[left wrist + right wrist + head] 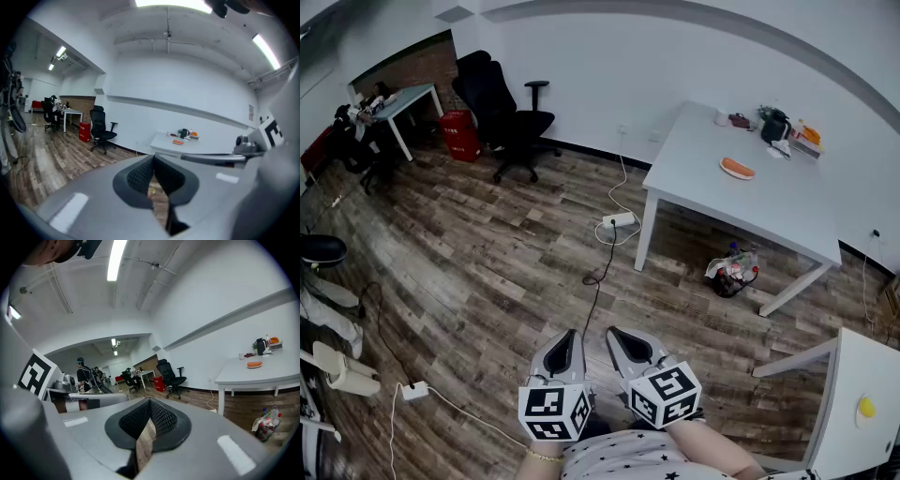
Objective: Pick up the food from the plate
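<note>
The food is an orange piece on a white plate (pixel 737 169), lying on the long white table (pixel 769 202) far across the room. The plate (pixel 177 142) shows small in the left gripper view, and the plate (pixel 254 364) shows on the table at the right of the right gripper view. Both grippers hang low in front of me, over the wooden floor and well short of the table. The left gripper (pixel 570 336) is shut with nothing in it, jaws meeting at the tip (pixel 153 157). Beside it, the right gripper (pixel 619 335) is likewise shut and empty (pixel 150 401).
A black kettle (pixel 774 125) and small items stand at the table's far end. A bag of rubbish (pixel 731 272) sits under it. A power strip (pixel 619 220) and cables lie on the floor. A black office chair (pixel 511 117) stands at the back. A second white table (pixel 862 394) is at right.
</note>
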